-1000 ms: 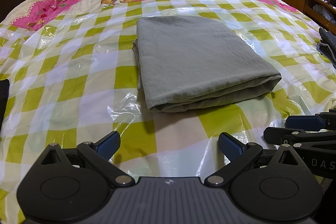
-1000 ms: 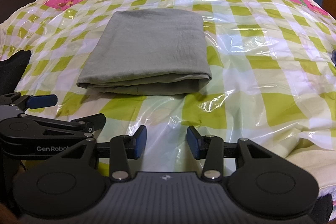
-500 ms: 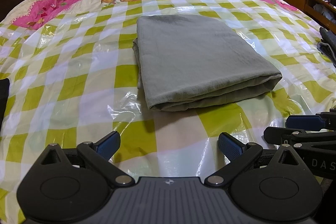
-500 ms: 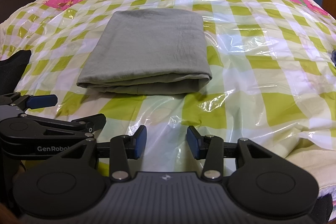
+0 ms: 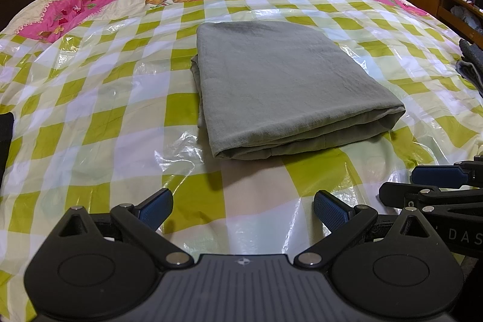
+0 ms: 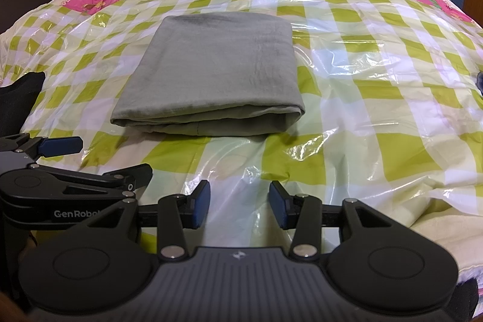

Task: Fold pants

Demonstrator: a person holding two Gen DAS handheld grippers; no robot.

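Compared with the picture from one second before, almost nothing differs: both grippers stayed where they were, their jaws keep the same gap, and the cloth lies in the same place with the same creases.

The left gripper point(image 5: 243, 205), black with blue pads, has its jaws spread wide and nothing is between them. The right gripper point(image 6: 239, 205), of the same make, has its jaws apart by a smaller gap, also with nothing between them; the pads touch no cloth. The two grippers hover side by side near the front edge of the bed, and each one shows at the side of the other's view.

The grey-green fabric pants point(image 5: 280, 83) are already folded into a flat, thick rectangle of several layers. The layered edge faces the grippers, and the top surface is smooth with only some light wrinkles. The bundle lies about in the middle of the bed, on the shiny transparent plastic sheet point(image 6: 377, 86) that covers a bedspread with yellow-green and white squares point(image 5: 90, 98). It is well apart from both grippers. At the far end the bedspread has pink and cartoon patterns.
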